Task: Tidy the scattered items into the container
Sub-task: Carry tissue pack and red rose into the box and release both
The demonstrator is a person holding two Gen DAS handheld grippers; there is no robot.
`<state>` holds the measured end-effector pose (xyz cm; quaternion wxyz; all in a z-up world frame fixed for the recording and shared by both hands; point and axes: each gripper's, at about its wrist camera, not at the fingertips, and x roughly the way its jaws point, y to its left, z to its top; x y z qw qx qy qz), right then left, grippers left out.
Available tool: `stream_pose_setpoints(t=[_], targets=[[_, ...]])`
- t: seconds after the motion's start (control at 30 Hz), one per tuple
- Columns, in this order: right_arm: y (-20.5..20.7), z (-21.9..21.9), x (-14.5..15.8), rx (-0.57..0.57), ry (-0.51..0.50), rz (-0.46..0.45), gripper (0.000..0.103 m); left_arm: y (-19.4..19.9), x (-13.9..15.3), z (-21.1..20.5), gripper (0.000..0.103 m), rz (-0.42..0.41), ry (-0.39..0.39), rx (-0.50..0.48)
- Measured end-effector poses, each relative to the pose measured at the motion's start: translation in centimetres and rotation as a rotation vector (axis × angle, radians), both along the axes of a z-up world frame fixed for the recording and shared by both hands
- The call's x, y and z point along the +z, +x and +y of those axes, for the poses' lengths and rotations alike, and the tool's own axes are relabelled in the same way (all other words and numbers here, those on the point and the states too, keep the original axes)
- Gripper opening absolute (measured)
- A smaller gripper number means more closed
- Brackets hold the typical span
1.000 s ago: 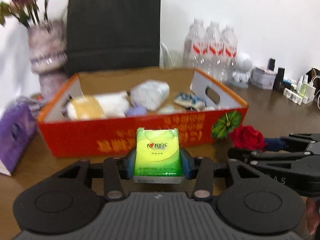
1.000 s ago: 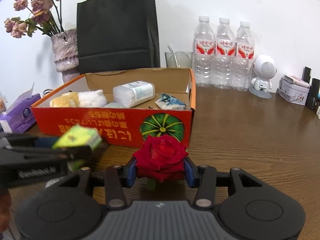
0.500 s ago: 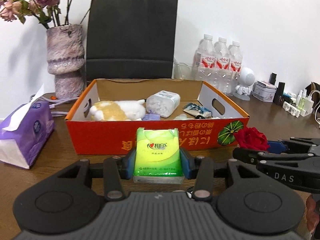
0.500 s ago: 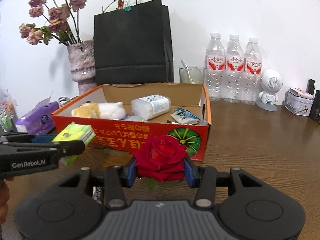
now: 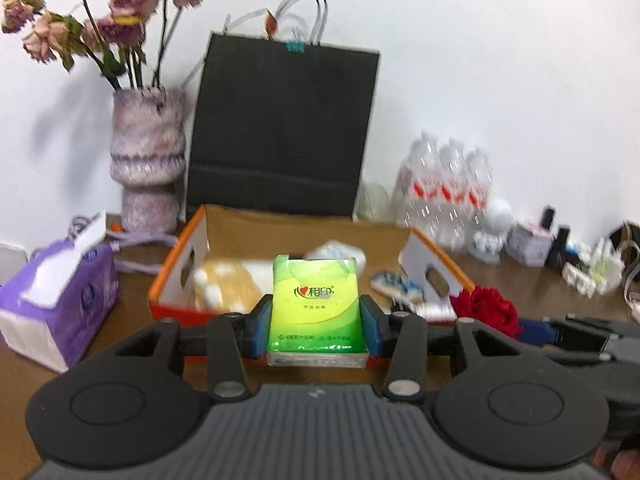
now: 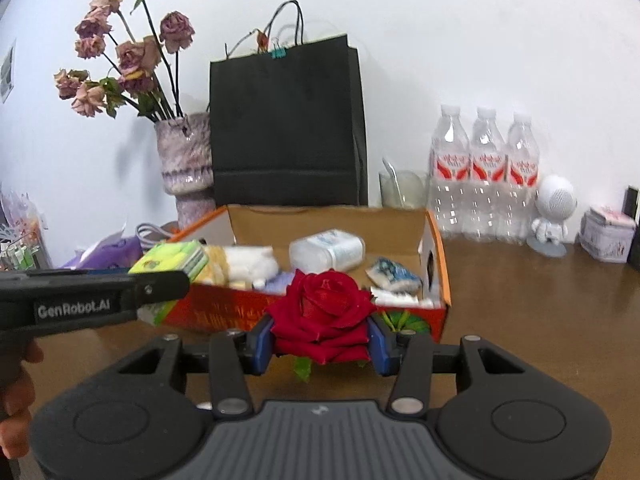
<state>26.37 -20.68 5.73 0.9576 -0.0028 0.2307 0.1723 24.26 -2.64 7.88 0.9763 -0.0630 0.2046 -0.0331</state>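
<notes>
The brown wooden surface carries the open red cardboard box, a black paper bag and a vase behind it, three water bottles, a white figurine, a small tin, and a purple tissue pack at left.

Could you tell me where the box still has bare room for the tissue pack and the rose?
Inside the cardboard box, bare floor shows along the back wall, left of the white plastic jar, and between the jar and the right wall. The front is crowded: plush toy, blue-patterned packet and small items.
</notes>
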Motion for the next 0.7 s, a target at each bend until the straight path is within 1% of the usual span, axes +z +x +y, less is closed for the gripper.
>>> stream_pose_setpoints(t=[0.17,0.33,0.53,0.7], targets=[[2.8,1.5,1.7,-0.014,0.024,-0.026,0.046,2.5,1.2,0.5,0.045,-0.052,-0.015,0.05],[6.6,2.3,2.7,-0.044,0.078,-0.037,0.046,6.3,0.9,1.2,0.045,-0.045,-0.018,0.088],[11.0,2.7,1.5,-0.046,0.076,0.015,0.046,10.5,-0.3,1.8,0.045,-0.003,-0.001,0.112],[12.6,3.1,0.2,-0.054,0.041,0.053,0.046,12.2,-1.7,2.0,0.045,0.043,0.02,0.117]])
